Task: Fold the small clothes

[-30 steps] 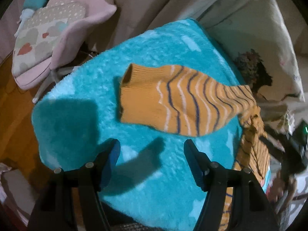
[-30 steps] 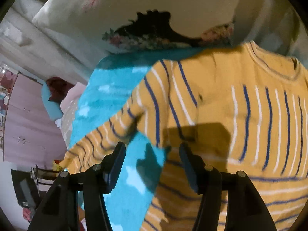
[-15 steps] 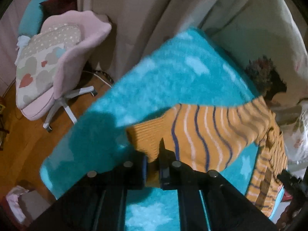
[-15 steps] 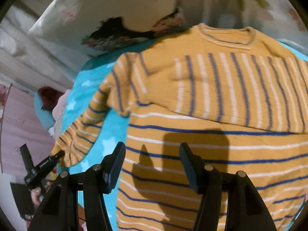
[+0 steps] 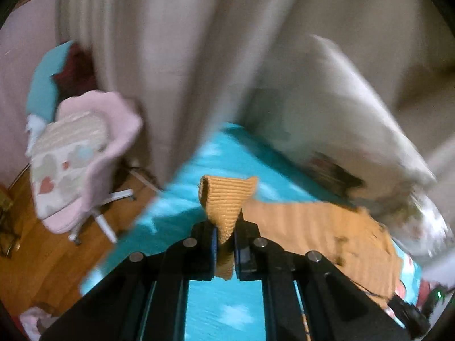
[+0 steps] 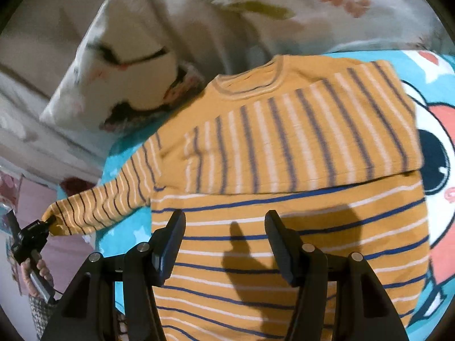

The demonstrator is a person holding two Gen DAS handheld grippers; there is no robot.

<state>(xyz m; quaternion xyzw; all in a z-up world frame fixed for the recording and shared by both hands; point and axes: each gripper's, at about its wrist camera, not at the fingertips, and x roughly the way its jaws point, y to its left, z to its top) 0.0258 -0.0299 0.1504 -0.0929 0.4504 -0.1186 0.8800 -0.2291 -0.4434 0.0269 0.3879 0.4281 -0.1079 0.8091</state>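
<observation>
While the left tool (image 5: 226,236) is clamped on the ribbed cuff (image 5: 227,199) of the orange striped sweater (image 6: 284,199), that cuff stands pinched up between the blue pads, lifted clear of the turquoise blanket (image 5: 221,312) below it; the rest of the sleeve trails off to the right and down toward the garment's body, blurred in the left view. Seen from the right wrist, the sweater lies spread on the blanket with its neckline at the far side, its right sleeve folded flat across the chest and its left sleeve stretched out to the left, the end held in the left tool (image 6: 47,223), which a hand (image 6: 38,272) grips by the handle. The right tool (image 6: 224,244) hovers above the lower body of the sweater with its jaws wide apart and nothing between them, its shadow falling on the stripes. Pillows (image 6: 113,85) lie at the far edge of the bed; a pink chair (image 5: 82,153) stands on the wooden floor to the left, with a heart-patterned cushion (image 5: 62,159) resting in its seat; no other container shows.
</observation>
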